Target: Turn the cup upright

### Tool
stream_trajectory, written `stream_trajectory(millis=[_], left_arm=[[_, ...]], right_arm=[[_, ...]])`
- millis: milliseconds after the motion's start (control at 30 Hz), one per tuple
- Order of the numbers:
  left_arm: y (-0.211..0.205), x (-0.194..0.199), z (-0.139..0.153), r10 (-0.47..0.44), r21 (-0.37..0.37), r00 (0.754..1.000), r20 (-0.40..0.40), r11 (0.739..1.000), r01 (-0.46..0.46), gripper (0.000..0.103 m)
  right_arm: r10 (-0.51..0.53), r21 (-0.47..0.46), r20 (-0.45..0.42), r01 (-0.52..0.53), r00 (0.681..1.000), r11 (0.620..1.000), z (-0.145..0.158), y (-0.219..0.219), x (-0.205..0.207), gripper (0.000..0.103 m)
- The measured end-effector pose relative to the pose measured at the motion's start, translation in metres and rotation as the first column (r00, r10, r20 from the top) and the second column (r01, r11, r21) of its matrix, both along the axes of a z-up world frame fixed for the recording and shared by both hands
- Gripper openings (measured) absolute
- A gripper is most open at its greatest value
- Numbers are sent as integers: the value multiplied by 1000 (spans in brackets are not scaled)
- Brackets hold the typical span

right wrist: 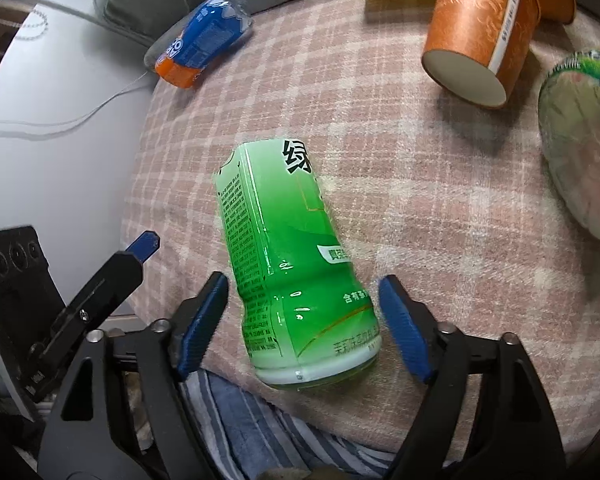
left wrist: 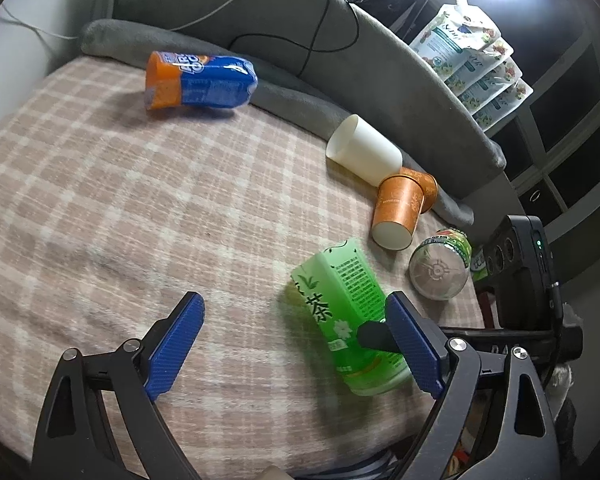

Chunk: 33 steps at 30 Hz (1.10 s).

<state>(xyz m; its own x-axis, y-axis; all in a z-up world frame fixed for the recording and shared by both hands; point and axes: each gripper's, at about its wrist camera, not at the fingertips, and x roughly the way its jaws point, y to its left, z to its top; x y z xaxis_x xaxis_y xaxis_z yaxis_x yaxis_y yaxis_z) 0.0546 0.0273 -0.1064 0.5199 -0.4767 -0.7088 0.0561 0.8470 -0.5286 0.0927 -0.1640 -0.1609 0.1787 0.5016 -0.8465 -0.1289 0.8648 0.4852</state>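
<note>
A green tea cup (right wrist: 292,264) lies on its side on the checked cloth (left wrist: 140,208), its white-rimmed end toward me. My right gripper (right wrist: 304,316) is open with one blue finger on each side of the cup's lower end, not touching it. The cup also shows in the left wrist view (left wrist: 340,312). My left gripper (left wrist: 296,340) is open and empty; its right finger (left wrist: 412,344) overlaps the cup's right side. Part of the right gripper (left wrist: 380,334) shows against the cup there.
An orange paper cup (left wrist: 400,208) and a white cup (left wrist: 364,148) lie on their sides at the far right. A clear cup with a green label (left wrist: 440,268) lies beside them. A blue and orange cup (left wrist: 200,80) lies at the back. A grey cushion (left wrist: 380,80) borders the cloth.
</note>
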Motion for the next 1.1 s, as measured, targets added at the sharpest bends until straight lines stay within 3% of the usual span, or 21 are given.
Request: stream_trajectory(millis=[133,233,400,500,833,1100], left_arm=[[0,3,-2,3,-36,1000,-27,999,-4,91],[-2,5,-4,-2,-68,999,-48,998,-2,91],[-13,12,-5,-9,-107,997,-74,994,1,91],[-19,18,-8,-12,-126,996,-94,992,0,91],[-37,37,-30,-31,-192,980,-197,981,-7,90],[-42,45,-41,-27,-208,970,-241,978,-24,77]], right_arm=[[14,-23,62,-13,998,1000,12,-3,-6,82],[30,-81,161,-17,987,997,27,-6,-15,82],[59,-216,368,24,928,976,60,-15,-41,82],[32,-216,427,67,904,974,73,-27,-54,82],[-86,-164,439,174,894,971,71,-71,-71,82],[-119,-154,418,199,901,968,57,-87,-73,82]])
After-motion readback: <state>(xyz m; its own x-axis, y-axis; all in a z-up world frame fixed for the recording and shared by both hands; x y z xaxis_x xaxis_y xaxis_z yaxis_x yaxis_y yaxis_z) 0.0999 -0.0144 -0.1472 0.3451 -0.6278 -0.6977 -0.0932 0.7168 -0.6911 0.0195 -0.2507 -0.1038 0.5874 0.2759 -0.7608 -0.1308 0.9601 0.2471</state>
